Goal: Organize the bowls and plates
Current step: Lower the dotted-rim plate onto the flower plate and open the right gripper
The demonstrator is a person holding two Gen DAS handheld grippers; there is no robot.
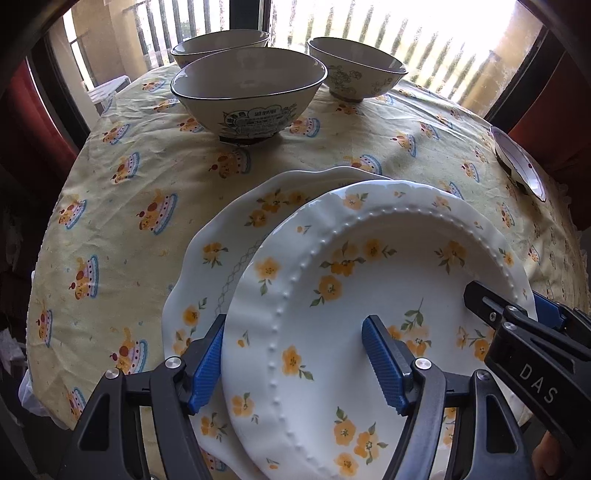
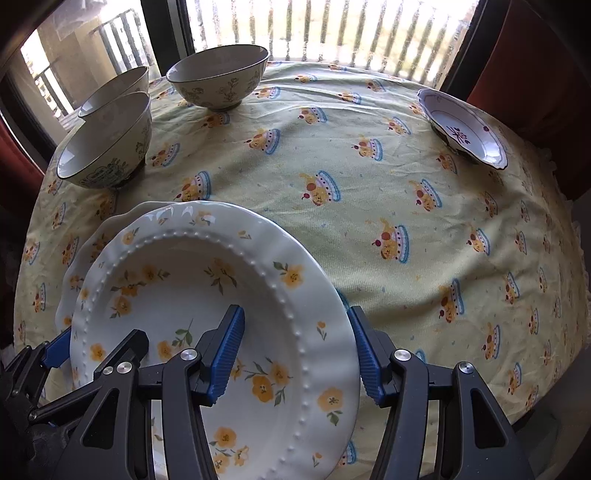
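Low in both views, the left gripper [image 1: 293, 360] and right gripper [image 2: 295, 350] each straddle a rim of the top plate [image 1: 369, 314], seemingly holding it over a second plate [image 1: 221, 240] on the tabletop [image 2: 369, 166]. Farther up, three bowls [image 1: 247, 96] stand unstacked and a small dish [image 2: 465, 129] sits apart at right. Stacking looks barely begun.

Yellow tablecloth [image 2: 369, 155] with cake prints, barred window [image 2: 332, 26], red curtains [image 1: 22, 122].
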